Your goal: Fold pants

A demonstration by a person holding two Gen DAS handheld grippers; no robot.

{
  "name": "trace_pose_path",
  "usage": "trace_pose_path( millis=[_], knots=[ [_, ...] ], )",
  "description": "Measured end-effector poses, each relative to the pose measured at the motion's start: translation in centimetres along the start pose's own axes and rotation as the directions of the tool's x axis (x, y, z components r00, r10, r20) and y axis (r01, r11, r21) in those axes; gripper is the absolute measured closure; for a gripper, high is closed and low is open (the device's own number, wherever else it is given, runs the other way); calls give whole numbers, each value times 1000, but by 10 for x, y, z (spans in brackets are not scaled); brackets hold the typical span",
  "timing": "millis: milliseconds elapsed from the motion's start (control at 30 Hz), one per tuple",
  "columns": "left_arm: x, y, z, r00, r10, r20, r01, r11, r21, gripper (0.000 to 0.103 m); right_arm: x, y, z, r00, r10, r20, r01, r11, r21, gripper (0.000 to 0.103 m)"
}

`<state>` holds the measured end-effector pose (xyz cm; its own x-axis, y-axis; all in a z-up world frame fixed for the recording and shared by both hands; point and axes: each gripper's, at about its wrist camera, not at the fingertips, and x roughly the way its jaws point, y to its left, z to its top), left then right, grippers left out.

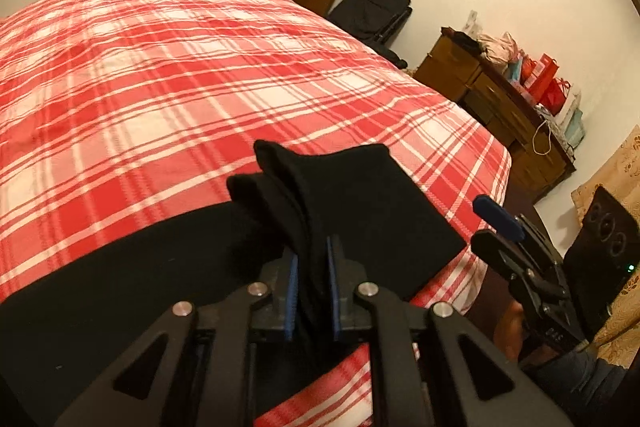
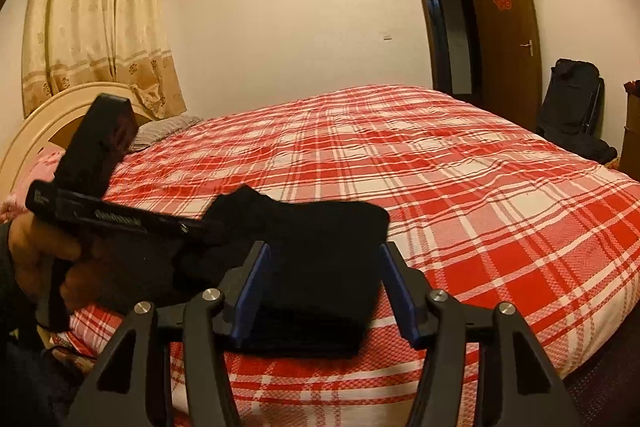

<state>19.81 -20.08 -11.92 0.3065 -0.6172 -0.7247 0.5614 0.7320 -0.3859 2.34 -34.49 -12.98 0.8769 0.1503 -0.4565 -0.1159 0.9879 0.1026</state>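
Left gripper (image 1: 313, 291) jaws pinched on black pants (image 1: 360, 203); right gripper (image 2: 322, 291) jaws apart, astride them

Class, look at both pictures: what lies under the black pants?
Under the black pants lies the red plaid bedspread, showing on every side of them. The patch directly beneath is covered. The left gripper pinches a fold of the pants.

I am seeing matt black cloth pants (image 1: 360, 211) lying on a woven red-checked bedspread (image 1: 168, 75), with a glossy brown wooden door (image 2: 508, 35) at upper right.
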Motion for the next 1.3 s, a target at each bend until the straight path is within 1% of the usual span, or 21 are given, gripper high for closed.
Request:
trace_pose_path(
  millis=[200,433,700,867,1000,1067,1200,1233,1267,1300],
  knots=[
    [-30,22,-8,999,38,29,-37,999,-23,90,4,8,-5,999,25,-25,-26,999,-23,45],
    [-50,46,-23,996,70,47,-68,996,-52,90,6,6,-6,999,28,-40,-28,1000,-8,45],
    [-70,79,-41,990,121,69,-112,986,-123,90,11,8,-7,998,31,-59,-33,999,-22,44],
    [-70,101,-60,988,149,47,-139,976,-166,90,14,10,-8,996,43,-78,-45,999,-28,44],
    [-64,112,-76,988,153,18,-147,969,-200,90,17,16,-10,994,45,-97,-49,998,-44,44],
    [-63,115,-81,988,157,15,-151,968,-202,90,17,19,-10,994,49,-103,-54,997,-50,44],
    [-56,117,-84,977,211,18,-205,964,-167,90,22,28,-12,992,50,-118,-58,996,-69,44],
    [-54,116,-85,976,219,19,-213,965,-156,89,22,31,-12,991,51,-121,-61,995,-80,44],
    [-52,113,-85,971,239,20,-234,963,-135,83,24,37,-12,990,55,-133,-69,993,-97,44],
    [-52,113,-86,968,251,21,-247,961,-126,82,26,43,-11,987,63,-148,-80,990,-114,44]
  ],
)
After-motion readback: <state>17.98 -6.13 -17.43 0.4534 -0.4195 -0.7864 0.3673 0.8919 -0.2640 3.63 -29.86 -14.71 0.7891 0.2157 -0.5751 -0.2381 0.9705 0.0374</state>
